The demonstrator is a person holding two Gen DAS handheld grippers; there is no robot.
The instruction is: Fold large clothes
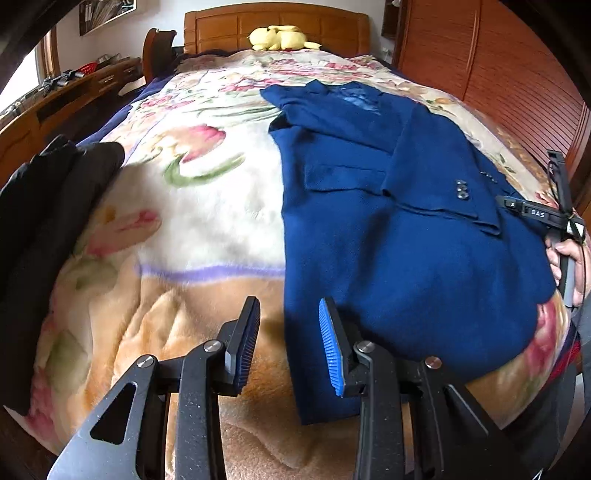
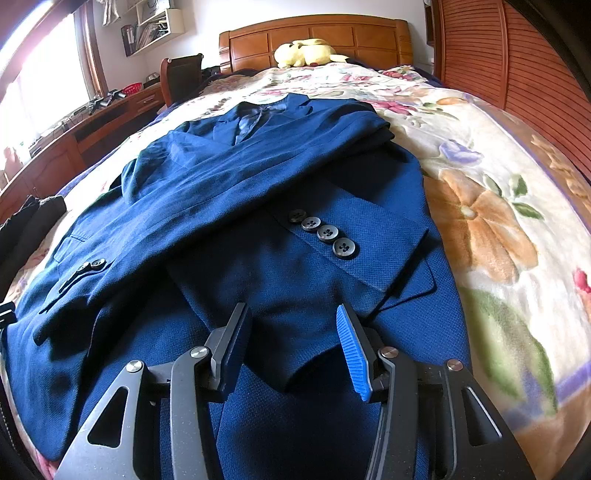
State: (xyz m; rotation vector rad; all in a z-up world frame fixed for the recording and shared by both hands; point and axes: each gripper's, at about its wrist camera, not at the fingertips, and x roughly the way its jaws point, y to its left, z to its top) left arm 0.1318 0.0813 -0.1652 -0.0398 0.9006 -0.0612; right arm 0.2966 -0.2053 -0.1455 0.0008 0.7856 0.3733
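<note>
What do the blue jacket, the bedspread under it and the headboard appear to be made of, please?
Blue jacket: woven suit fabric, probably wool or a blend; matte, with a fine dotted weave visible up close.
Bedspread: plush fleece-like blanket; fuzzy pile, soft creases, printed flowers.
Headboard: wood, or wood veneer; orange-brown panels with a slight varnish sheen.
</note>
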